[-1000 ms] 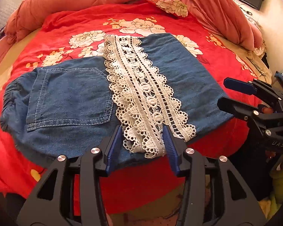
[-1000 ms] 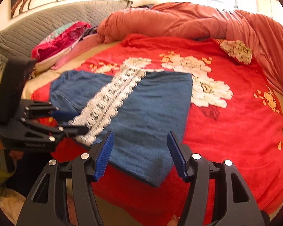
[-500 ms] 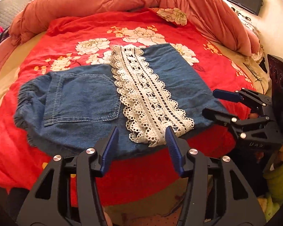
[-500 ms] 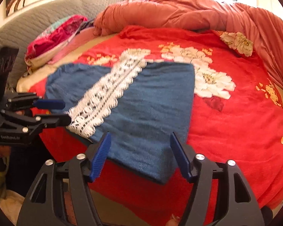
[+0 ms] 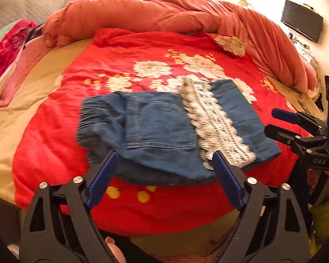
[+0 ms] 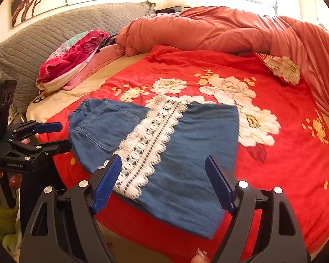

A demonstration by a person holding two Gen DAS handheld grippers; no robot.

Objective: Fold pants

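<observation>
Lying folded on the bedspread point(image 5: 61, 135), pants point(image 5: 160, 129) — both tongs opening, empty.

Folded blue denim pants point(image 5: 160, 131), white lace band across, flat on red bedspread point(image 5: 142, 50)

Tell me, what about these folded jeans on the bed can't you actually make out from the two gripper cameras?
- Pants: left wrist view is motion-blurred, so stitching is unclear.
- Their underside: hidden against the red blanket in both views.
- Lace trim: its near end is covered by the right gripper finger.
- Left gripper: jaws opening, nothing between; handle cut off by the frame's bottom.
</observation>
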